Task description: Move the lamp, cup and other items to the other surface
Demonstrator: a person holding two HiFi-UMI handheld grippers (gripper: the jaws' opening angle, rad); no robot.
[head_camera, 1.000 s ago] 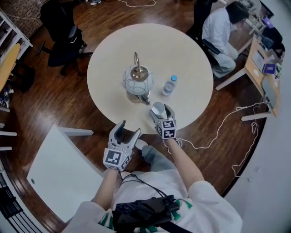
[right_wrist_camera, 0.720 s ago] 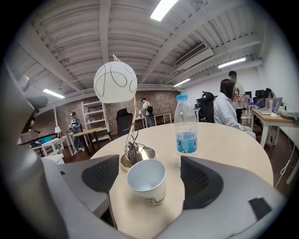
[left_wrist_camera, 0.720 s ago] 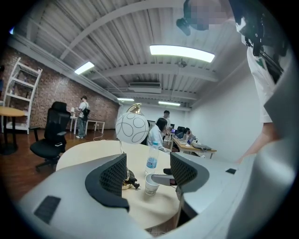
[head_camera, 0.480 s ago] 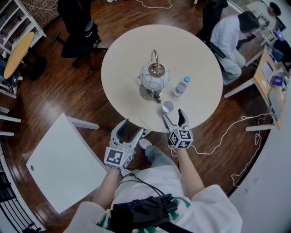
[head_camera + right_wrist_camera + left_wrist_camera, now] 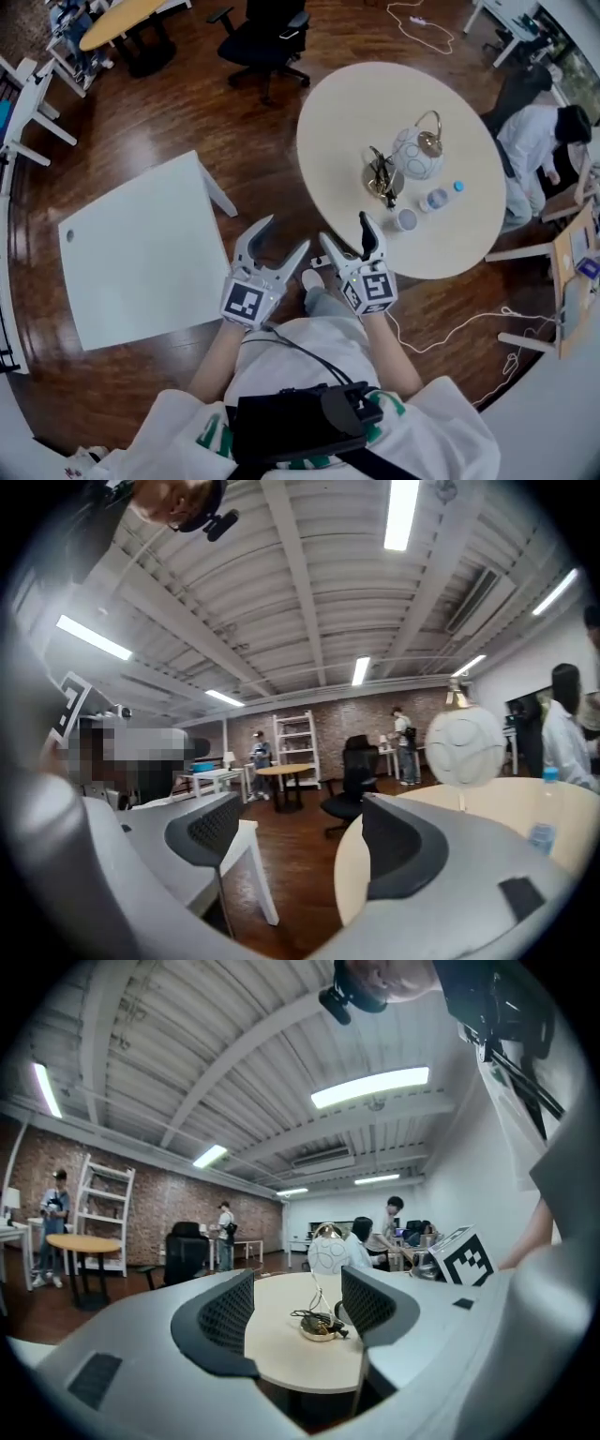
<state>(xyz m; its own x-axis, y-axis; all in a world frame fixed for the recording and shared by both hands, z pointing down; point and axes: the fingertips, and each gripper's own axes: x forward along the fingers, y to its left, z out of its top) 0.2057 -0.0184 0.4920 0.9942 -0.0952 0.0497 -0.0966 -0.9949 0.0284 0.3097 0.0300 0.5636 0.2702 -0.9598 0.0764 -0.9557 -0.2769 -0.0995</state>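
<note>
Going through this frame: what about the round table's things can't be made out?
cup: head view, too small to show any contents.
bottle: right gripper view, lower part hidden behind the right claw, whose empty jaws have just been opening; label too small.
lamp: right gripper view, base hidden by the same claw; left gripper view, cord bundle on the base too small to trace.

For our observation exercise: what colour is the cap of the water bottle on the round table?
The cap is blue, clearest in the head view.
</note>
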